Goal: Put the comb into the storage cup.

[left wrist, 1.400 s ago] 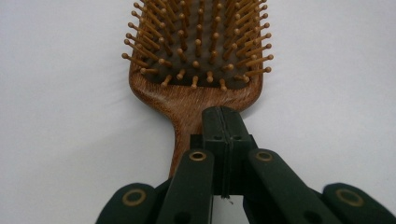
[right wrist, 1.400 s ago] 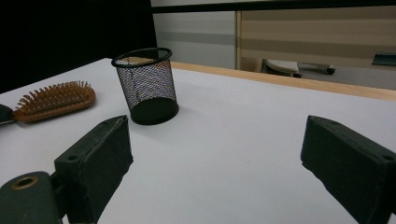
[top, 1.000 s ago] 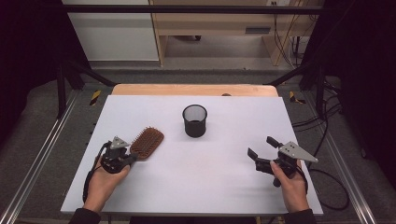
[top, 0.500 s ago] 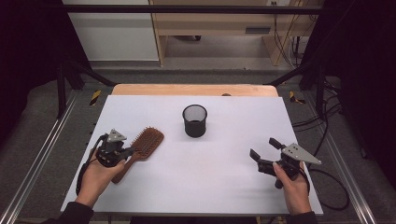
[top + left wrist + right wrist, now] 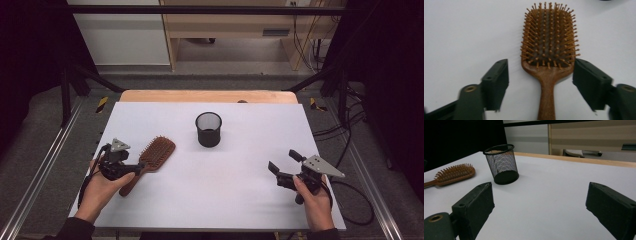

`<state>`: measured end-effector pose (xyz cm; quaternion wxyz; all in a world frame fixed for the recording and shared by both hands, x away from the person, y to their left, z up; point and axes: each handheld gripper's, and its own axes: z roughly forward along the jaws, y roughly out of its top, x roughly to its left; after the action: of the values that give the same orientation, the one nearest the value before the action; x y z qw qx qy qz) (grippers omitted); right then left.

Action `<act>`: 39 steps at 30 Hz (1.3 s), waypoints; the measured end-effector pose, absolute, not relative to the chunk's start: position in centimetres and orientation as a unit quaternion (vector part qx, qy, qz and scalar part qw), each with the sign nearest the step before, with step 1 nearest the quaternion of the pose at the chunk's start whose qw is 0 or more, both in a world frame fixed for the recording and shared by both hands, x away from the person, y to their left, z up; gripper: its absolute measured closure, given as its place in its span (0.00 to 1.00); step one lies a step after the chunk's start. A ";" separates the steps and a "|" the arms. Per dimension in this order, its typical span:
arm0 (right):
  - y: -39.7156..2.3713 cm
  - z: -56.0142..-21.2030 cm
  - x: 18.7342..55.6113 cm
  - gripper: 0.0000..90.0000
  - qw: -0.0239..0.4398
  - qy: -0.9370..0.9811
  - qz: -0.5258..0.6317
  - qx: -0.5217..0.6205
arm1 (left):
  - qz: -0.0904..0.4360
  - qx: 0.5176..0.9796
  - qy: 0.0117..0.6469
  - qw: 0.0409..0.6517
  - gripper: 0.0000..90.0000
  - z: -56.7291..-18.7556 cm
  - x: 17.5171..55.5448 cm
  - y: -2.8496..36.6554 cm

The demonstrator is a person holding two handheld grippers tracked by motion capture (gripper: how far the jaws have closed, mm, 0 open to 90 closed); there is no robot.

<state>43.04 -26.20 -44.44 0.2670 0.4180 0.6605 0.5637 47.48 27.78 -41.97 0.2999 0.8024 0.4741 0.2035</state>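
The left gripper [image 5: 540, 82] has just been opening; its jaws stand released astride the wooden paddle hairbrush [image 5: 548, 52], touching neither side. The brush lies bristles-up at eight o'clock from the mesh pen cup [image 5: 208, 129], handle toward the person, handy for gripping. The right gripper [image 5: 284, 165], spread empty, waits at four o'clock.

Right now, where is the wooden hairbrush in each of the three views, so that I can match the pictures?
High view: the wooden hairbrush lies at lower left on the white table, beside the left tongs.
Left gripper view: the hairbrush stands at centre, handle down, between the open jaws.
Right gripper view: the hairbrush is at the left edge.
Shared landmark: the black mesh cup, seen in the high and right gripper views.
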 end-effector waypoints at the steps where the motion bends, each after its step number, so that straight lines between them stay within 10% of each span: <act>1: -26.2 -44.5 43.1 0.09 0.268 0.661 0.562 0.418 | 0.199 0.803 0.475 0.299 0.24 -42.1 47.6 27.7; 6: -26.2 -44.5 43.1 0.09 0.267 0.662 0.562 0.418 | 0.171 0.816 0.478 0.276 0.05 -43.0 48.3 27.5; 17: -26.1 -44.5 43.1 0.08 0.262 0.666 0.559 0.419 | 0.140 0.833 0.481 0.233 0.07 -44.7 49.0 27.0; 39: -26.1 -44.6 43.2 0.08 0.257 0.670 0.558 0.417 | 0.101 0.856 0.463 0.209 0.61 -45.1 49.5 26.8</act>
<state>43.18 -26.05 -44.56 0.2566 0.4167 0.6698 0.5584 49.54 26.77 -45.09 0.2087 0.8555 0.4629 0.1010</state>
